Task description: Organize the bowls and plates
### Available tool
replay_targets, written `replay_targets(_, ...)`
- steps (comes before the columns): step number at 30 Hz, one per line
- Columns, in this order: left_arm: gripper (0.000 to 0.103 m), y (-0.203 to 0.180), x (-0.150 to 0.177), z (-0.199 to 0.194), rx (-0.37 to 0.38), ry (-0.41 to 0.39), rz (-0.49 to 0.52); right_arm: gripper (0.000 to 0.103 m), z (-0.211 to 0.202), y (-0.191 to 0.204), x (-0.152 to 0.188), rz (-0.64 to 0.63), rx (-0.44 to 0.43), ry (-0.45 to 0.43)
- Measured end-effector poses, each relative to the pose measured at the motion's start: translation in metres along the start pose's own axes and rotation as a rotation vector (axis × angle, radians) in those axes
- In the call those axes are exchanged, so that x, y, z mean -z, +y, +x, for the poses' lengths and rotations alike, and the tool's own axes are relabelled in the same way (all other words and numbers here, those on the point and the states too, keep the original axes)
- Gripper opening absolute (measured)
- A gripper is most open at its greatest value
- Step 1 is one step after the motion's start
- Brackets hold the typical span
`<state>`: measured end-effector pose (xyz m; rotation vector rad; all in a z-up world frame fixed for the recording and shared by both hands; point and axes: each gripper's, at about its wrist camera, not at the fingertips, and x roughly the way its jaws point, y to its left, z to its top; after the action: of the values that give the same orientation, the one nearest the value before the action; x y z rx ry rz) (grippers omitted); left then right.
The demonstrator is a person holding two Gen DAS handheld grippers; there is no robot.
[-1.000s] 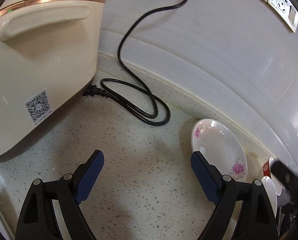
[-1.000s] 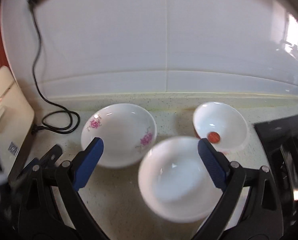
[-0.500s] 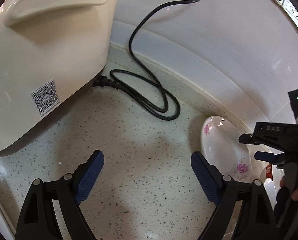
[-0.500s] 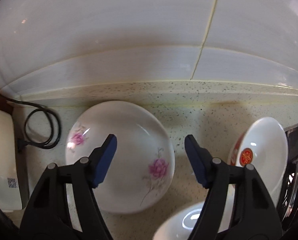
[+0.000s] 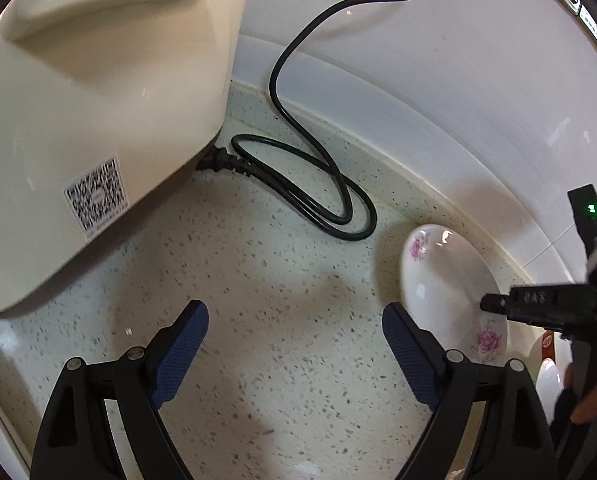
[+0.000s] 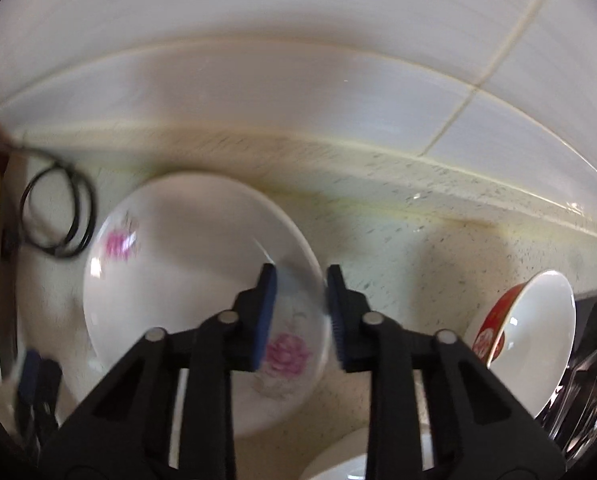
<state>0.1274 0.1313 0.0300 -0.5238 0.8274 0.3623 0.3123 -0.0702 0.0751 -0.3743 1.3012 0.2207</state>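
A white plate with pink flowers (image 6: 186, 280) lies on the speckled counter near the wall; it also shows in the left wrist view (image 5: 442, 280). My right gripper (image 6: 300, 312) straddles the plate's right rim, one finger inside, one outside, jaws narrowed with a small gap around the rim; the view is blurred. A red-and-white bowl (image 6: 538, 320) stands tilted at the right. A plain white bowl (image 6: 338, 468) peeks in at the bottom. My left gripper (image 5: 294, 344) is open and empty above bare counter, left of the plate.
A cream appliance (image 5: 78, 120) fills the left, its black cord (image 5: 322, 200) coiled between it and the plate. White tiled wall (image 6: 298, 60) runs behind. A dark rack or stove edge (image 6: 594, 360) sits at far right.
My right gripper has moved down and forward onto the flowered plate's rim and its jaws have narrowed from wide open. The left gripper has shifted slightly toward the plate.
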Motion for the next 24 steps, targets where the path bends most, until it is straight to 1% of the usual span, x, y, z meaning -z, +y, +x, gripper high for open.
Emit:
replay_targets(2,0.089,0.004,-0.003,0.003,-0.006,0.011,0.007,0.020,-0.006,0.009,0.008,-0.048,0.015,-0.011)
replay_targets(5,0.085,0.011,-0.007,0.007,-0.015,0.028,0.008,0.020,-0.016,0.030,0.032,-0.127,0.055,-0.043)
replay_targets(8,0.073,0.016,-0.008,0.010,0.009,0.052,0.001,0.019,-0.029,0.044,0.061,-0.156,0.056,-0.090)
replay_targets(10,0.065,0.016,-0.009,0.007,0.022,0.041,0.006,0.019,-0.034,0.056,0.084,-0.172,0.083,-0.129)
replay_targets(11,0.064,0.014,-0.009,0.006,0.028,0.038,0.015,0.019,-0.039,0.059,0.100,-0.181,0.102,-0.156)
replay_targets(13,0.062,0.010,-0.009,0.004,0.024,0.031,0.034,0.019,-0.044,0.064,0.115,-0.184,0.112,-0.192)
replay_targets(14,0.062,0.008,-0.009,0.005,0.019,0.028,0.045,0.019,-0.047,0.068,0.130,-0.186,0.111,-0.213)
replay_targets(16,0.063,0.004,-0.008,0.003,0.010,0.029,0.076,0.016,-0.055,0.068,0.150,-0.170,0.094,-0.245)
replay_targets(17,0.062,0.003,-0.008,0.001,0.013,0.038,0.092,0.010,-0.060,0.069,0.151,-0.161,0.076,-0.255)
replay_targets(19,0.062,-0.001,-0.007,0.002,0.021,0.045,0.117,0.010,-0.066,0.072,0.156,-0.139,0.045,-0.267)
replay_targets(21,0.062,-0.008,-0.005,0.004,0.034,0.052,0.151,0.010,-0.069,0.068,0.169,-0.112,0.007,-0.288)
replay_targets(22,0.062,-0.010,-0.002,0.007,0.049,0.062,0.160,0.010,-0.071,0.068,0.178,-0.091,-0.027,-0.290)
replay_targets(24,0.062,-0.011,0.002,0.013,0.084,0.089,0.164,0.011,-0.068,0.058,0.186,-0.022,-0.116,-0.275)
